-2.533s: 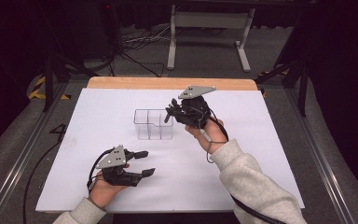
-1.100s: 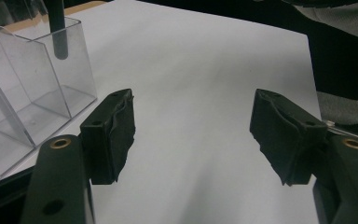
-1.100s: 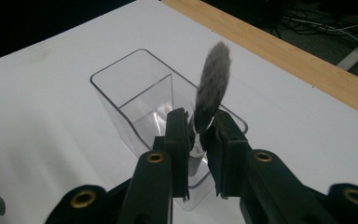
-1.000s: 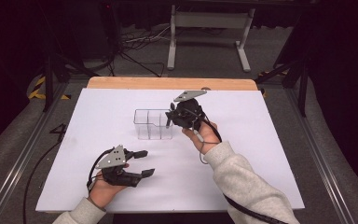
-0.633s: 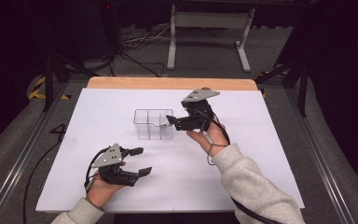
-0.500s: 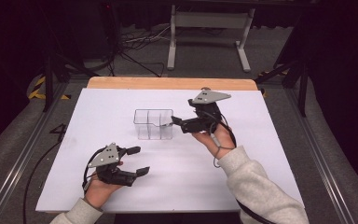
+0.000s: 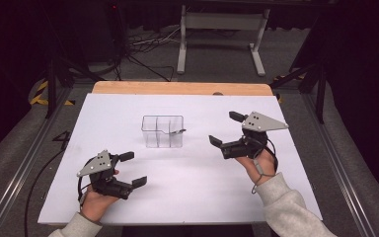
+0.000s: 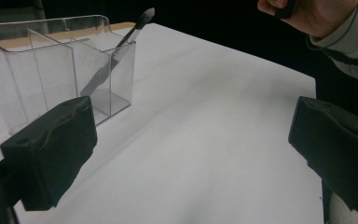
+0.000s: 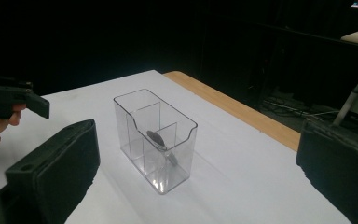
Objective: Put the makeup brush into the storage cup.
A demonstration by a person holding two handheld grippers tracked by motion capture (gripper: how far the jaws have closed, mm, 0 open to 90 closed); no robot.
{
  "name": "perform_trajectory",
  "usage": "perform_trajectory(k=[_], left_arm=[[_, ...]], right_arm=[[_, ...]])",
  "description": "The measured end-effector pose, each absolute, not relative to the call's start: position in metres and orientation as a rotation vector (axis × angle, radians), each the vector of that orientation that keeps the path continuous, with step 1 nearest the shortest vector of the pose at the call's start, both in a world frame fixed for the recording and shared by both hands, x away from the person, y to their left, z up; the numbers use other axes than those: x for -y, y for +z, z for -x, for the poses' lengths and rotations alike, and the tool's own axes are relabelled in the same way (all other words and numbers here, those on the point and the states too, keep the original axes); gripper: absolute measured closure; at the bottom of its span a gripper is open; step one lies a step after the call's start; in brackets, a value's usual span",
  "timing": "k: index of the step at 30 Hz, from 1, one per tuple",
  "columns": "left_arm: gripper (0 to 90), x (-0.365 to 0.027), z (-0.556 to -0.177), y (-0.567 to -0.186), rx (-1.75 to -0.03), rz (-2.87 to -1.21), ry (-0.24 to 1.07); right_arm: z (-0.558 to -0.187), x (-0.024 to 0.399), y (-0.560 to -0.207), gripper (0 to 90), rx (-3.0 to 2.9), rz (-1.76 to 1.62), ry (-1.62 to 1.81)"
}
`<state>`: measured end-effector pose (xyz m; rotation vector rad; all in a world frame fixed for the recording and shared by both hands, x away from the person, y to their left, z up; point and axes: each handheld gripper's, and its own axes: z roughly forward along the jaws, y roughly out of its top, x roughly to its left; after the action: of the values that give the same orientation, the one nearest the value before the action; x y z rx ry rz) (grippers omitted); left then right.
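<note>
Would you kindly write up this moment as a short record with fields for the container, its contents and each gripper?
container: clear divided organiser, upright on the white table
contents: one slim dark-tipped tool, leaning in an end compartment, tip above the rim
left gripper: jaws just opened, nothing between them, near front edge
right gripper: jaws just opened, nothing between them, apart from the organiser

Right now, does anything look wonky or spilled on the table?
Nothing is spilled or broken. The clear box stands upright on the white table. The only slanted thing is a small brush, leaning in one end compartment with its tip poking over the rim.
</note>
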<state>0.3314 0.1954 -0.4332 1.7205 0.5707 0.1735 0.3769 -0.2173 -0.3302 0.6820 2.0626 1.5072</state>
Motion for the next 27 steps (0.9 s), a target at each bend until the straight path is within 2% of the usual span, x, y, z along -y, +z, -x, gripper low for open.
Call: perform_trajectory(k=[16, 27], left_arm=[[0.2, -0.211, -0.326, -0.433, -0.591, -1.706, 0.27], [1.1, -0.214, -0.323, -0.437, -0.601, -1.695, 0.302]], right_arm=[[-0.349, 0.268, -0.362, 0.0, -1.953, -0.689, 1.574], [-0.338, 0.287, -0.39, 0.0, -1.917, -0.727, 1.571]])
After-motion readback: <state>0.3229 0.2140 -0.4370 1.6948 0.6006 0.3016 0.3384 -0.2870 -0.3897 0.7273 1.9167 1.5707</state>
